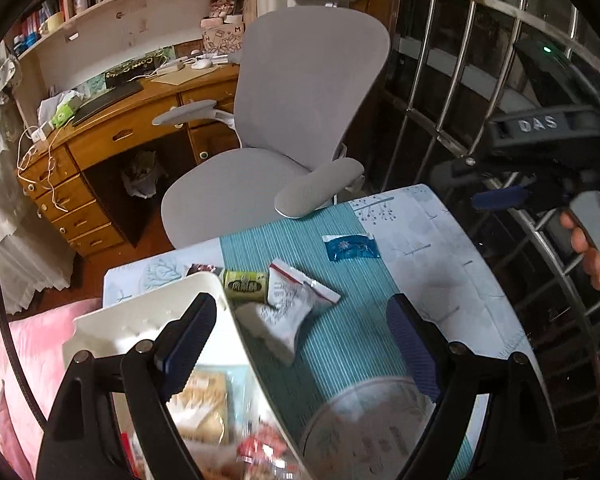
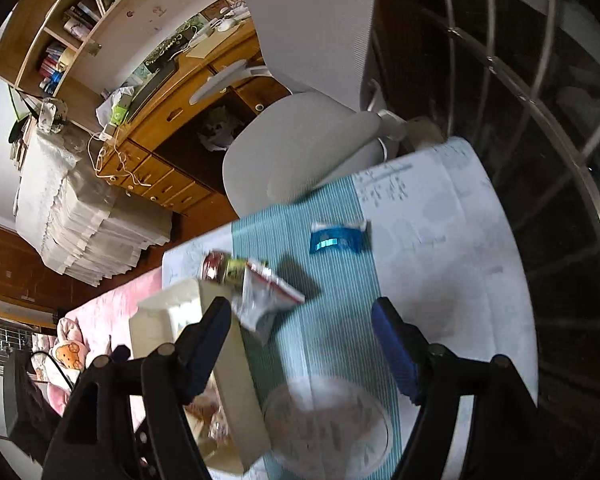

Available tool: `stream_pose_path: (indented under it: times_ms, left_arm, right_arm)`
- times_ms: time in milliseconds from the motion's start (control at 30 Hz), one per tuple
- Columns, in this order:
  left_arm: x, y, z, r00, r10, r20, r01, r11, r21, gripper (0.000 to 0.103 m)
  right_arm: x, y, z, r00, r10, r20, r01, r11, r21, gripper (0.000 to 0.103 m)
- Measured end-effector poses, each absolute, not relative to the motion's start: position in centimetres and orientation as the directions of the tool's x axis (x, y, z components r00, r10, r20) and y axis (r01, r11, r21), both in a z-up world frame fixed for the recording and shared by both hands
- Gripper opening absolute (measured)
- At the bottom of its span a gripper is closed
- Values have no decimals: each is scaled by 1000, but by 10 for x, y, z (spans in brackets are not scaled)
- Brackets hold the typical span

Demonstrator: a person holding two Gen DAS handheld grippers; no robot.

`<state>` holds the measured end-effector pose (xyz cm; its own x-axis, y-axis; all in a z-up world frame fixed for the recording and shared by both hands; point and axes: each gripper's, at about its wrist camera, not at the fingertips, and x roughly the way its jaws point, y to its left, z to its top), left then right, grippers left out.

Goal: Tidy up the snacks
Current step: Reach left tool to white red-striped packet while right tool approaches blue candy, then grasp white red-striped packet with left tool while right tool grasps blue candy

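A white storage box (image 1: 148, 320) stands at the table's left and holds several snack packets (image 1: 204, 404); it also shows in the right wrist view (image 2: 228, 372). Beside it lie white packets with red edges (image 1: 292, 300) (image 2: 264, 296), a green packet (image 1: 246, 282) (image 2: 236, 270), a dark red packet (image 1: 202, 269) and a blue packet (image 1: 352, 246) (image 2: 338, 238). A round white tub (image 1: 364, 424) (image 2: 328, 424) stands in front. My left gripper (image 1: 300, 344) is open and empty above the box edge. My right gripper (image 2: 300, 344) is open and empty; it also shows at the right of the left wrist view (image 1: 540, 196).
The table (image 1: 440, 272) has a teal striped runner and a pale cloth. A grey office chair (image 1: 300, 128) stands behind it, a wooden desk (image 1: 112, 140) further left, a barred window (image 1: 480, 60) to the right, and pink bedding (image 1: 32, 344) at the left.
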<state>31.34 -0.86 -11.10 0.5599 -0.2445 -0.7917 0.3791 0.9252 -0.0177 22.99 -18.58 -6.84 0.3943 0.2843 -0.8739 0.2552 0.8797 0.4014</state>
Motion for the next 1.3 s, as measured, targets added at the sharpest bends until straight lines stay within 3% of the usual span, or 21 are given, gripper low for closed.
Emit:
stream_pose_path:
  times_ms: [467, 767, 1133, 1300]
  left_arm:
    - [369, -43, -189, 479, -135, -867, 434, 895, 101, 86]
    - [386, -60, -226, 423, -48, -905, 497, 847, 188, 86]
    - [397, -73, -254, 379, 42, -924, 535, 805, 256, 86]
    - [398, -79, -266, 364, 64, -929, 553, 788, 271, 75]
  right_arm:
    - [293, -189, -165, 469, 298, -831, 159, 897, 412, 73]
    - [309, -188, -223, 421, 345, -839, 181, 874, 451, 73]
    - [322, -170, -246, 389, 215, -896, 165, 940, 298, 74]
    - [322, -160, -247, 392, 148, -908, 127, 969, 213, 72]
